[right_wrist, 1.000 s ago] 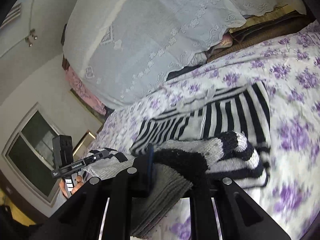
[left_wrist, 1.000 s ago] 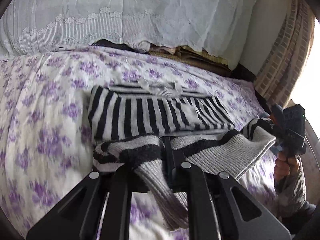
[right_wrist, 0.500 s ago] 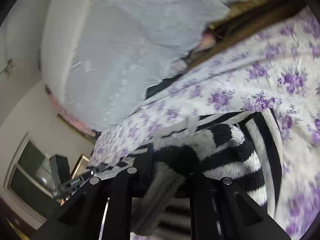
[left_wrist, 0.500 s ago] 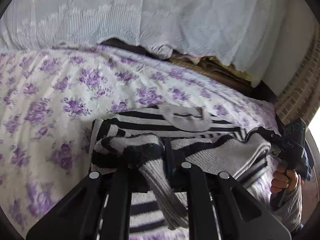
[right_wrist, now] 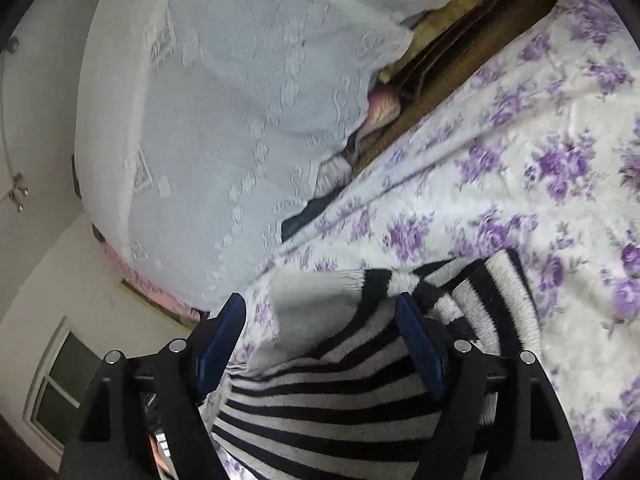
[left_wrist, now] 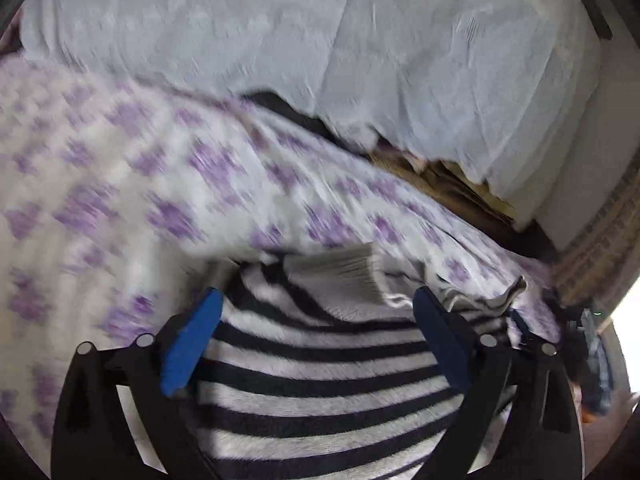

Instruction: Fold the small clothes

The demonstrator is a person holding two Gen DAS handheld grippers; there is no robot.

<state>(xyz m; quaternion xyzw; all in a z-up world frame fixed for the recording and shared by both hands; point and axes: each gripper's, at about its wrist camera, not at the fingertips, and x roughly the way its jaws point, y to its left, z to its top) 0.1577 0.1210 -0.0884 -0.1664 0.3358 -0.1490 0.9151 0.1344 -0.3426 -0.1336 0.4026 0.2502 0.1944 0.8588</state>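
Note:
A black-and-white striped knit garment (left_wrist: 320,376) lies folded on the purple-flowered bedspread (left_wrist: 132,184). My left gripper (left_wrist: 316,304) hovers over its near part, jaws opening wide, blue pads (left_wrist: 188,344) apart from the knit. A grey ribbed hem (left_wrist: 340,276) lies on top ahead of the fingertips. In the right wrist view the same striped garment (right_wrist: 336,408) lies under my right gripper (right_wrist: 320,304), whose jaws are opening too; the cloth sits between the pads (right_wrist: 420,344) without being pinched. The right gripper's body shows at the far right edge of the left wrist view.
A white lace cover (left_wrist: 320,52) hangs over a bulky shape behind the bed, with brown and dark items (right_wrist: 460,56) stacked under it. A brick-patterned wall (left_wrist: 600,248) stands at the right. A window (right_wrist: 60,392) and pale wall show at the left in the right wrist view.
Both grippers carried the garment's raised edge forward over its striped body, then let go of it. Their jaws went from shut on the knit to wide apart, and the fold now lies flat.

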